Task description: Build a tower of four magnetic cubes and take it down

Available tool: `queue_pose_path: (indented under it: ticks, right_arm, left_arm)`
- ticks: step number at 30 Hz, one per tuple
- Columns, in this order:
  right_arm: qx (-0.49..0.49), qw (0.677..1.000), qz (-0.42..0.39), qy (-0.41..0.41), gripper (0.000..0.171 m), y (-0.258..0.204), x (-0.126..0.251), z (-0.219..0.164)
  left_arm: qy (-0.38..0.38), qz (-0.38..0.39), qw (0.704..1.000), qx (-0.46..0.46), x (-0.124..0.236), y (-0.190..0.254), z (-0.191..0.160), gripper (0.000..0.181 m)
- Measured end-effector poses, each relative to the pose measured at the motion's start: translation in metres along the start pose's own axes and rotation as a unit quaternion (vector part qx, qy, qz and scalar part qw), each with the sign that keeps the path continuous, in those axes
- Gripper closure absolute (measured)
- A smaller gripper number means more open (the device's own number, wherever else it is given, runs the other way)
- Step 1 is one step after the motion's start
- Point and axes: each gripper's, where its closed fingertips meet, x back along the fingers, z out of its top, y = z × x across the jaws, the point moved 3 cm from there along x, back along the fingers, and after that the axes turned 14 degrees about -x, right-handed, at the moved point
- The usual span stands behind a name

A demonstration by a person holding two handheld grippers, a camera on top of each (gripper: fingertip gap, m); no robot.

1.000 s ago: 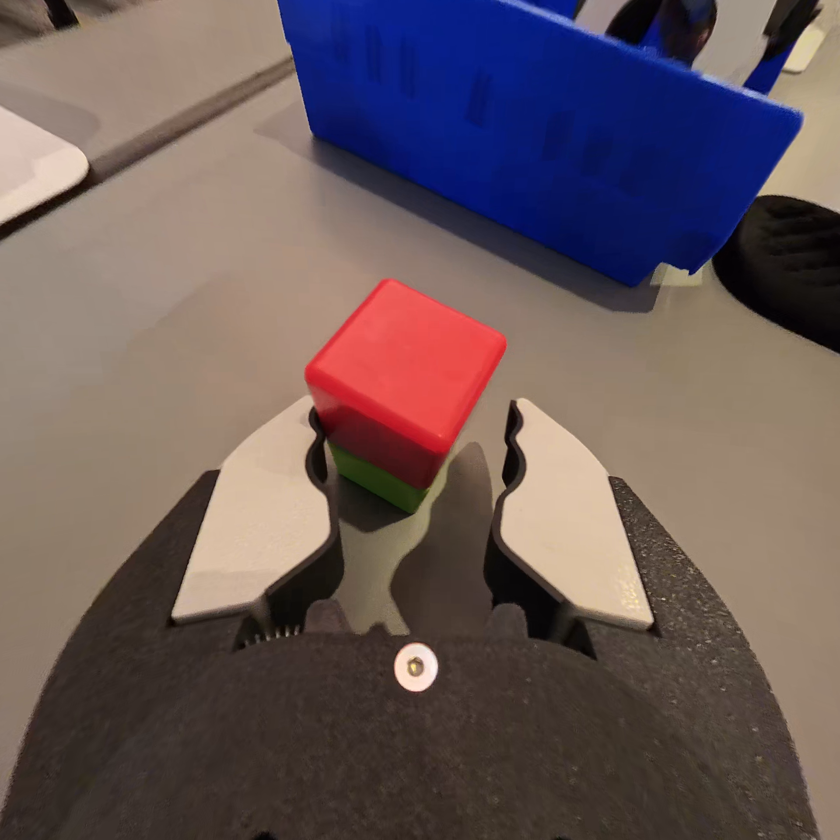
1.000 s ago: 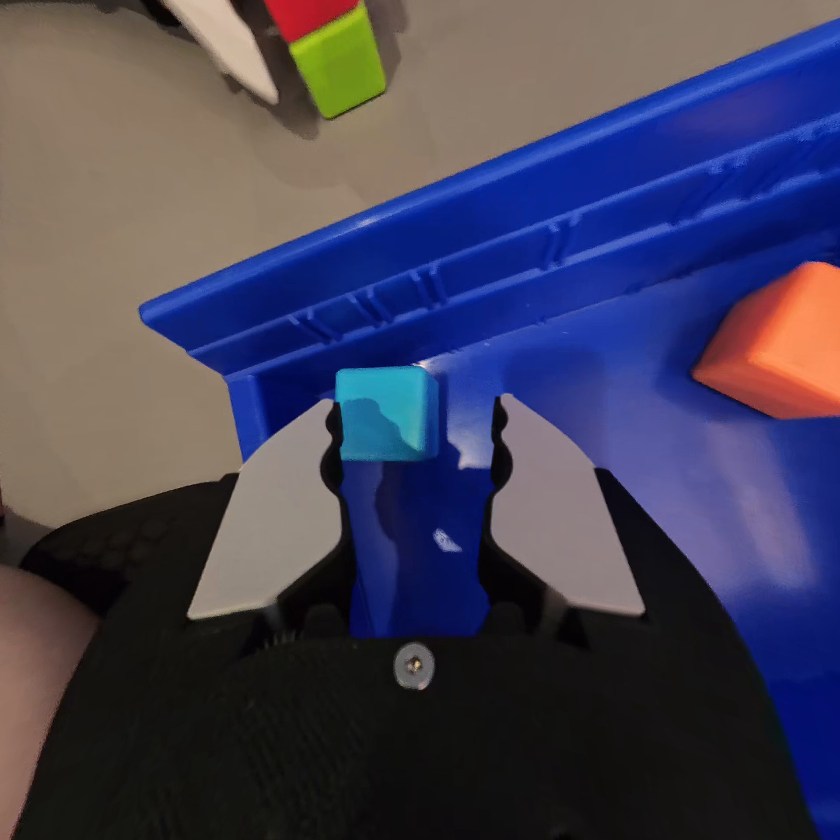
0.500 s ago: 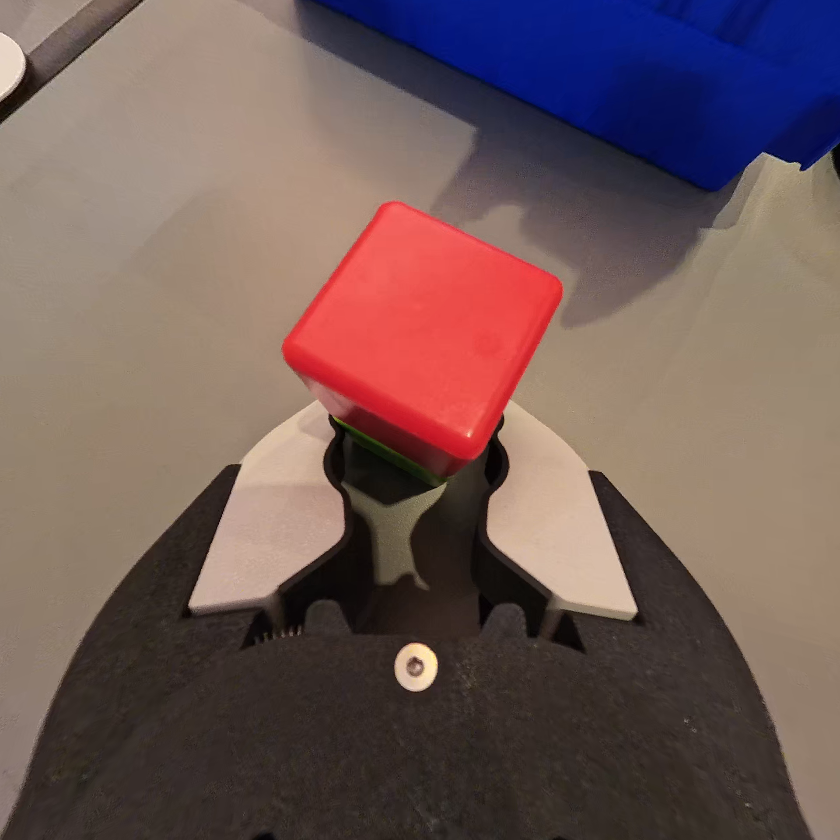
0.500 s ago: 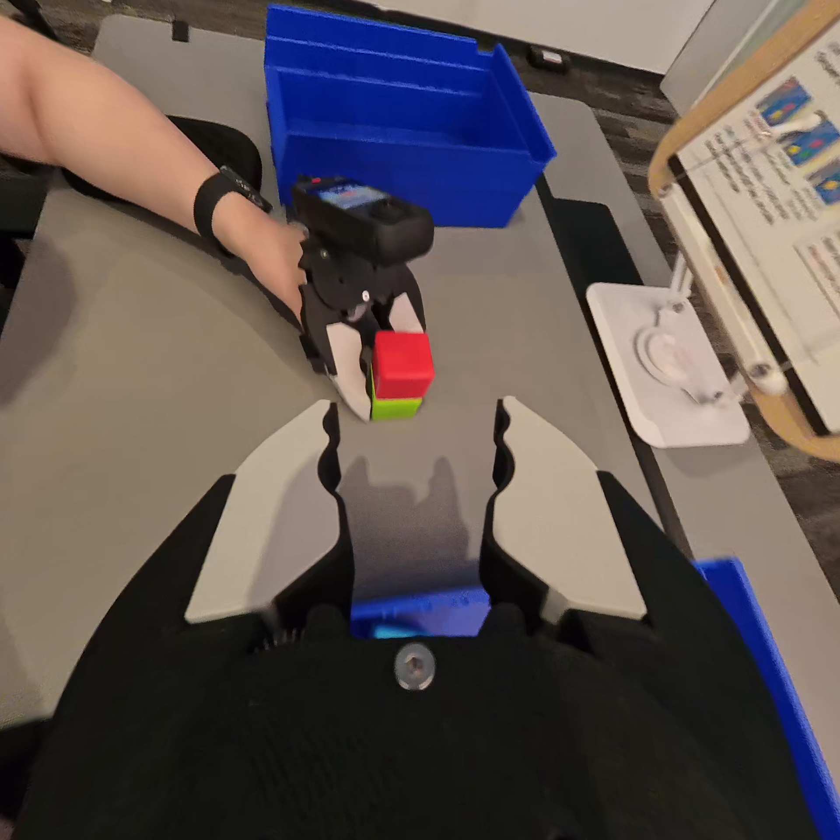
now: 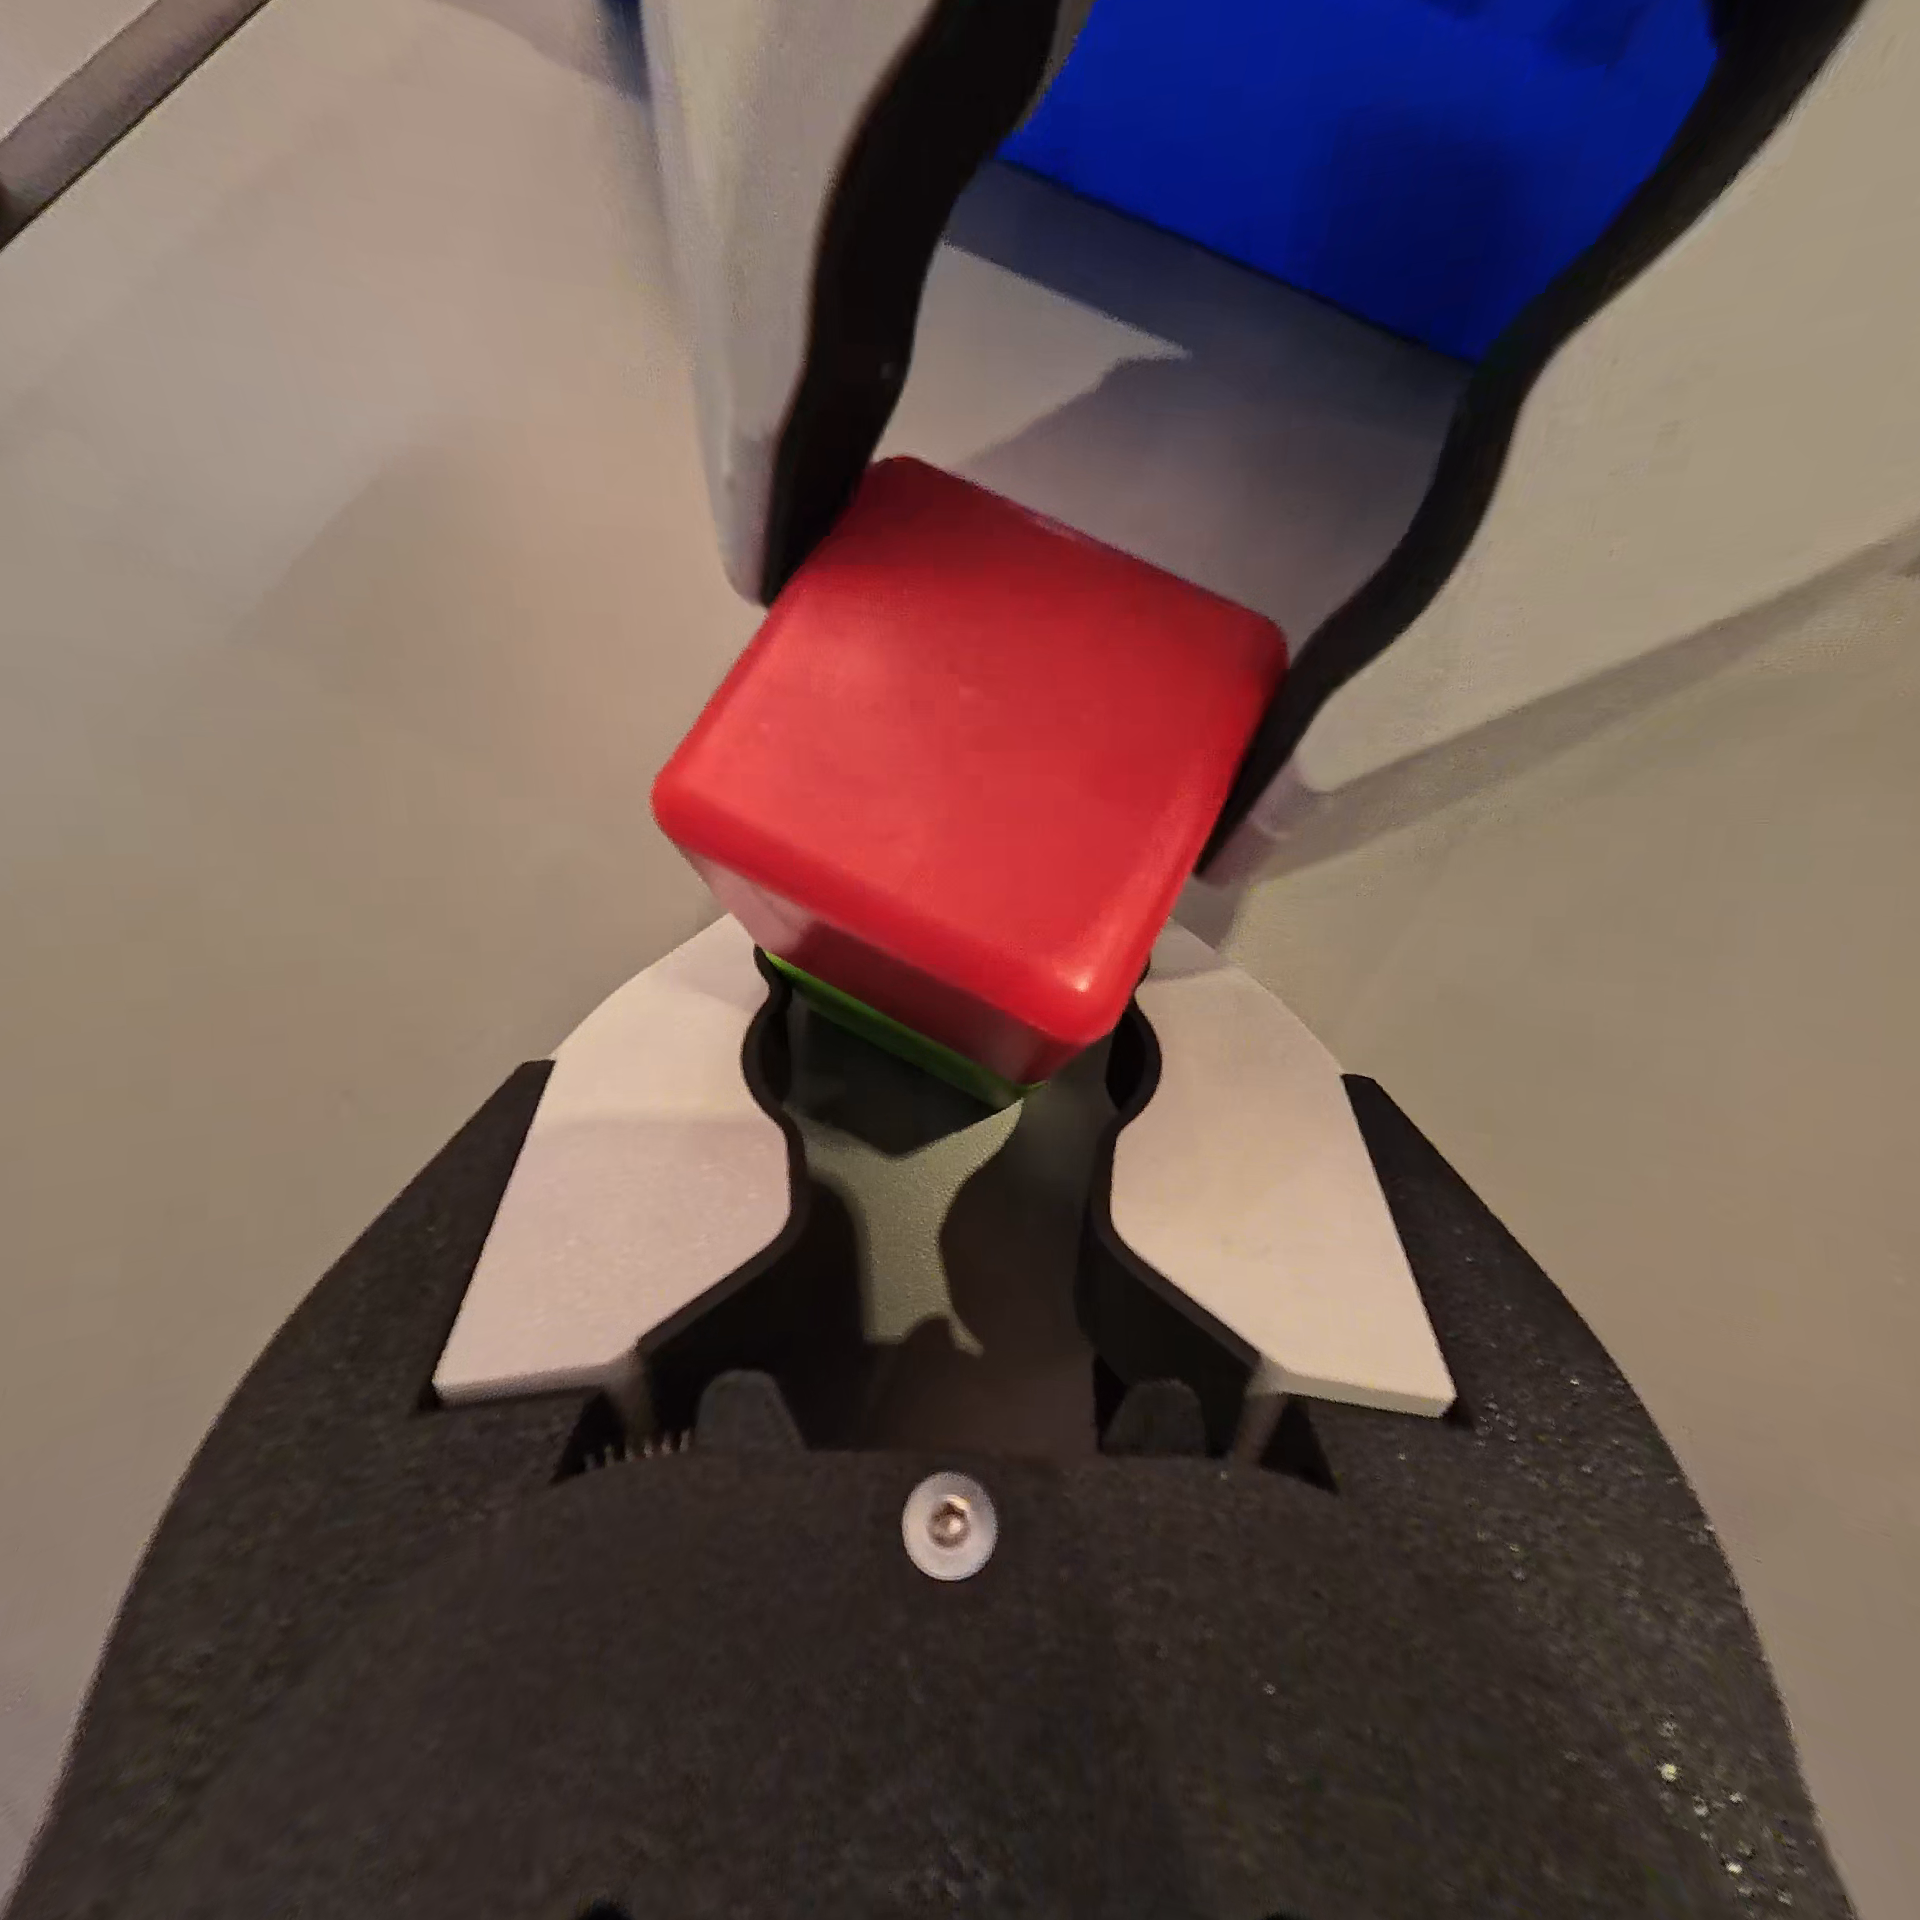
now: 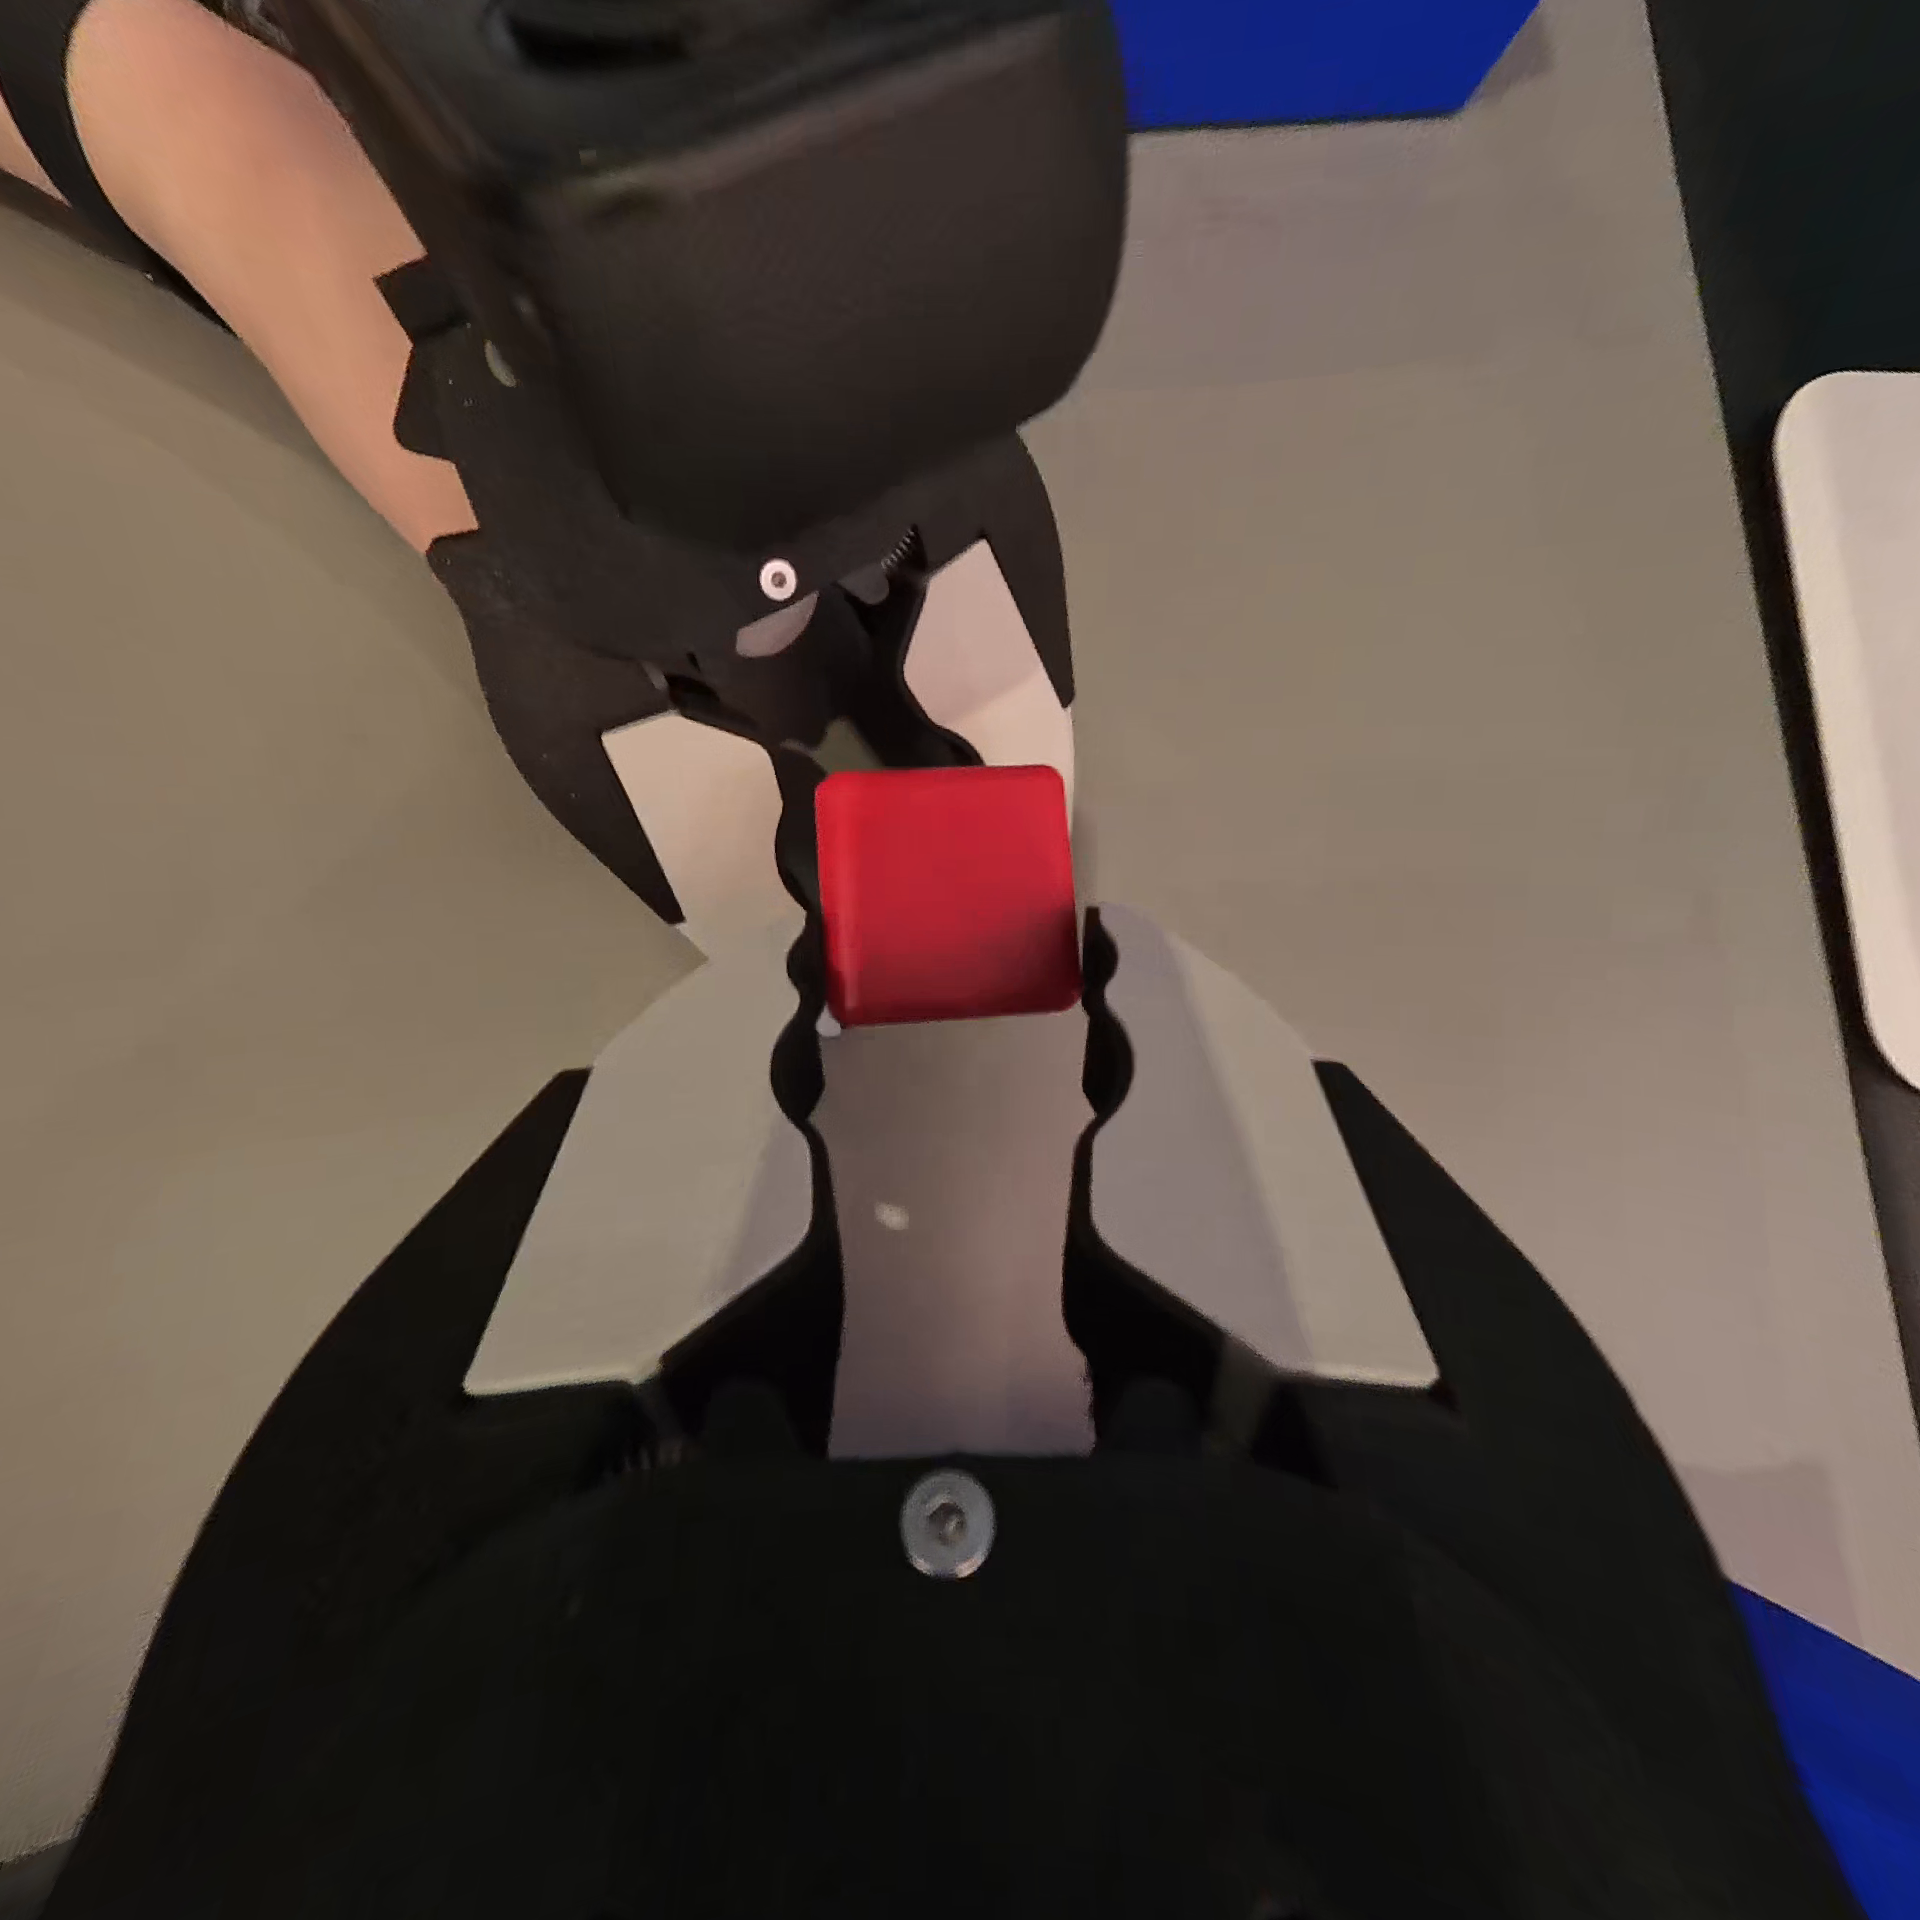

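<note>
A red cube point(image 5: 966, 758) sits on a green cube point(image 5: 894, 1039) on the grey table. My left gripper point(image 5: 945, 982) is shut on the green cube, of which only a thin edge shows under the red one. My right gripper point(image 6: 940, 966) comes in from the opposite side and is shut on the red cube point(image 6: 940, 894), one fingertip against each side. In the left wrist view its two fingers point(image 5: 748, 416) reach down from the top and flank the red cube. In the right wrist view the green cube is hidden, and the left gripper's black housing point(image 6: 790, 312) fills the area behind the stack.
A blue bin point(image 5: 1351, 177) stands just behind the stack. Another blue bin's corner point(image 6: 1849, 1704) shows at the lower right. A white base plate point(image 6: 1860, 675) lies at the right, past a dark strip. A person's forearm point(image 6: 208, 208) lies across the table at the upper left. There is about 6 cm between the tips of the two grippers.
My right gripper has left the blue bin, crossed to the stack and closed around the red cube. My left gripper has closed on the green cube and stays there.
</note>
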Motion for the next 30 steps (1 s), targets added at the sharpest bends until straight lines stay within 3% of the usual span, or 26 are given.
queue_pose_path:
  ticks: [12, 19, 26, 30]
  right_arm:
    - [-0.078, 0.995, 0.068, 0.015, 0.123, 0.002, 0.001, 0.002]
    - [-0.054, 0.997, 0.056, 0.028, 0.123, 0.002, 0.009, 0.006]
    - [-0.030, 0.998, -0.009, 0.047, 0.123, 0.011, 0.051, 0.009]
    - [-0.073, 0.986, -0.121, 0.085, 0.123, 0.049, 0.119, -0.008]
  left_arm:
    - [0.000, 0.000, 1.000, -0.017, -0.001, 0.002, 0.002, 0.124]
    - [-0.002, -0.003, 1.000, -0.012, -0.002, 0.002, 0.002, 0.124]
    - [-0.002, -0.004, 1.000, -0.011, -0.002, 0.002, 0.002, 0.124]
    - [-0.002, -0.004, 1.000, -0.010, -0.002, 0.002, 0.002, 0.124]
